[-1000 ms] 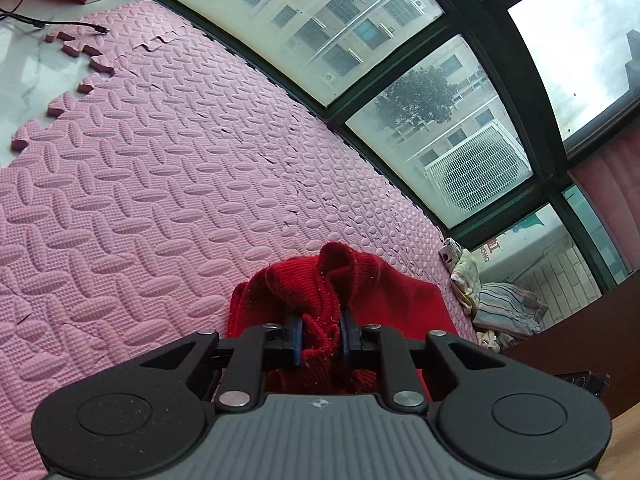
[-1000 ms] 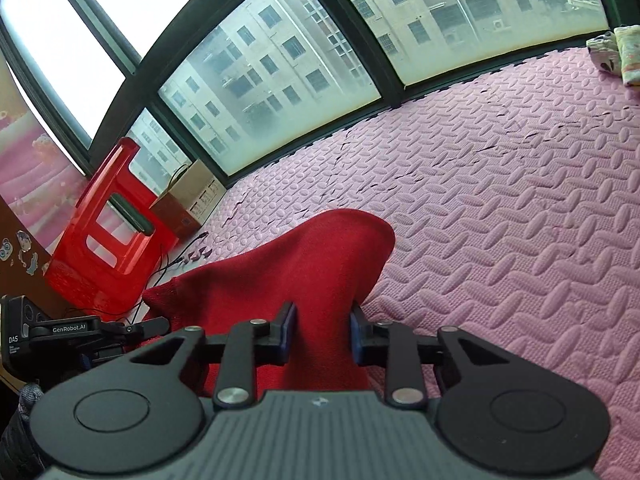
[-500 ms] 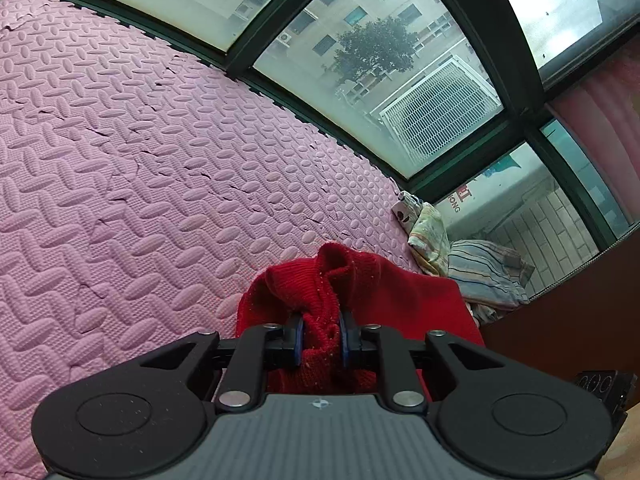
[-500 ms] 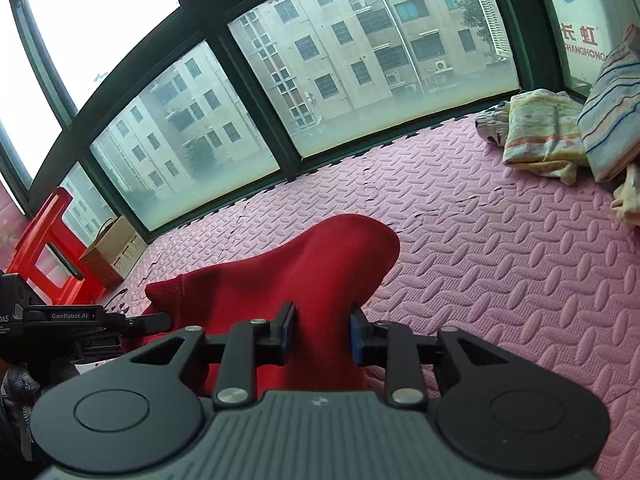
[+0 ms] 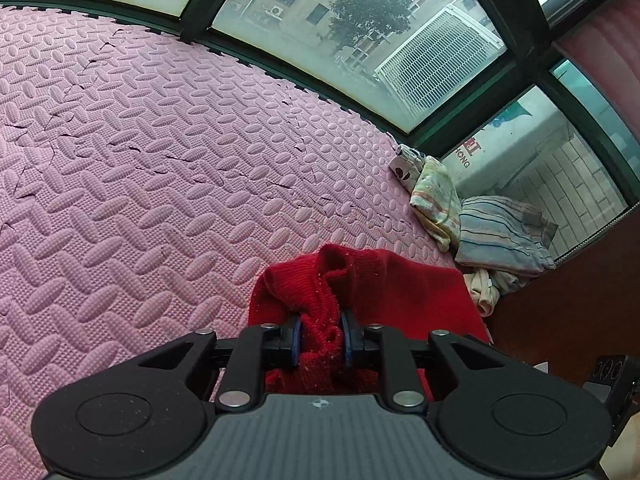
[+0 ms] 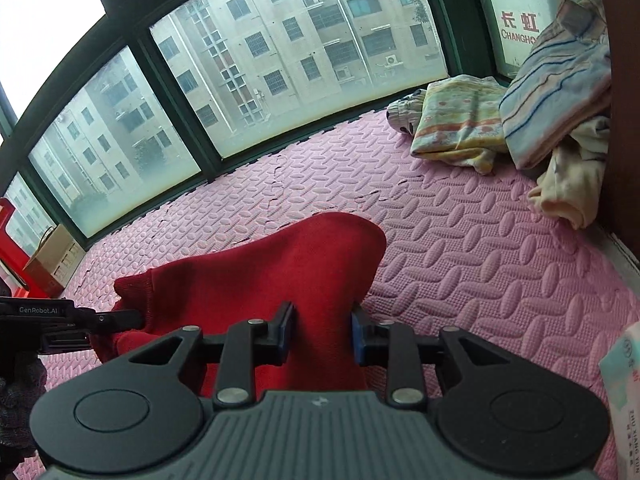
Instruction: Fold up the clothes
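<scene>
Red knit garment [image 5: 360, 280] is held up over the pink foam floor mat [image 5: 140, 200], strung between both grippers. Left gripper [image 5: 320, 340] jaws clenched on a bunched knit edge; right gripper [image 6: 323, 330] jaws grasping a wider span of cloth. Over the last second both views swung toward the clothes pile [image 6: 520, 120] at right of frame; grips unchanged. Reads as carrying or repositioning, fold stage unclear. Garment's lower part is hidden behind the gripper bodies.

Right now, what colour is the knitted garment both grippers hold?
Solid red knitted garment, clearest in the right wrist view.
</scene>
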`<state>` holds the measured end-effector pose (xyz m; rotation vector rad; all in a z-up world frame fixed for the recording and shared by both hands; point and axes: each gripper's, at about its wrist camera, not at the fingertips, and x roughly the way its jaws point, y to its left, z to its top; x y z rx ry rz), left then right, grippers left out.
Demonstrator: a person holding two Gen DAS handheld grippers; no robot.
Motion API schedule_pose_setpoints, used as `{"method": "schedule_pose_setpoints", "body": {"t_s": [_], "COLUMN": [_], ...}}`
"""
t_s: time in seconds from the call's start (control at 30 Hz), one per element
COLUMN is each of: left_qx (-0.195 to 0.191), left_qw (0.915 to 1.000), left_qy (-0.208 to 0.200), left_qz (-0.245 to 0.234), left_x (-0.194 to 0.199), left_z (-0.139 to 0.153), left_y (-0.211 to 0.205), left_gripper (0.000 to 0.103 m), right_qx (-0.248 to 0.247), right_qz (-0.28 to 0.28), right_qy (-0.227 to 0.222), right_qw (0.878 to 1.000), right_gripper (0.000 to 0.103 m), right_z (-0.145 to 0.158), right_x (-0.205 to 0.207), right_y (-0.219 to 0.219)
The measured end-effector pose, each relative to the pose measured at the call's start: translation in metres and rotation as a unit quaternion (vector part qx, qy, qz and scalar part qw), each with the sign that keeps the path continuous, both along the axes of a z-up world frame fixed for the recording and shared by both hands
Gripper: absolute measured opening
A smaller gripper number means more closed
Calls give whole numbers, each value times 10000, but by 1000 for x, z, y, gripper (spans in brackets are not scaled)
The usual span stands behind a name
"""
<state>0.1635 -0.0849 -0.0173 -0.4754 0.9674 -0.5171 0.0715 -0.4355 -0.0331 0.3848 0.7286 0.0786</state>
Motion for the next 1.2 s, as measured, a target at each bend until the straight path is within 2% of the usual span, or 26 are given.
{"method": "schedule_pose_setpoints", "body": {"t_s": [0.03, 0.17, 0.2, 0.23, 0.43, 0.57, 0.7, 1.2], "left_qx": [30, 145, 184, 211, 304, 412, 549, 594], "left_qw": [10000, 9999, 9998, 9996, 9986, 9981, 9976, 9980], "left_qy": [0, -60, -89, -129, -365, -413, -408, -112], "left_qz": [-1, 36, 58, 115, 248, 189, 132, 193], "left_x": [0, -1, -1, -1, 1, 5, 10, 29], "left_z": [-1, 2, 4, 7, 22, 24, 20, -5], "left_y": [0, 2, 3, 5, 8, 0, -8, -8], "left_gripper": [27, 39, 43, 49, 60, 64, 64, 64], "right_qx": [-22, -108, -140, -174, -373, -449, -488, -743], "right_qz": [-15, -54, -54, -39, 41, 108, 111, 146], "right_qy": [24, 4, -38, -105, -339, -297, -266, 1], "right_qw": [10000, 9999, 9999, 9998, 9987, 9985, 9984, 9971], "right_gripper": [37, 41, 45, 55, 74, 73, 73, 73], "right_z": [-2, 0, 3, 8, 23, 18, 13, -12], "right_x": [-1, -6, -6, -6, 2, 18, 34, 66], "right_y": [0, -2, -2, -1, 7, 15, 20, 34]}}
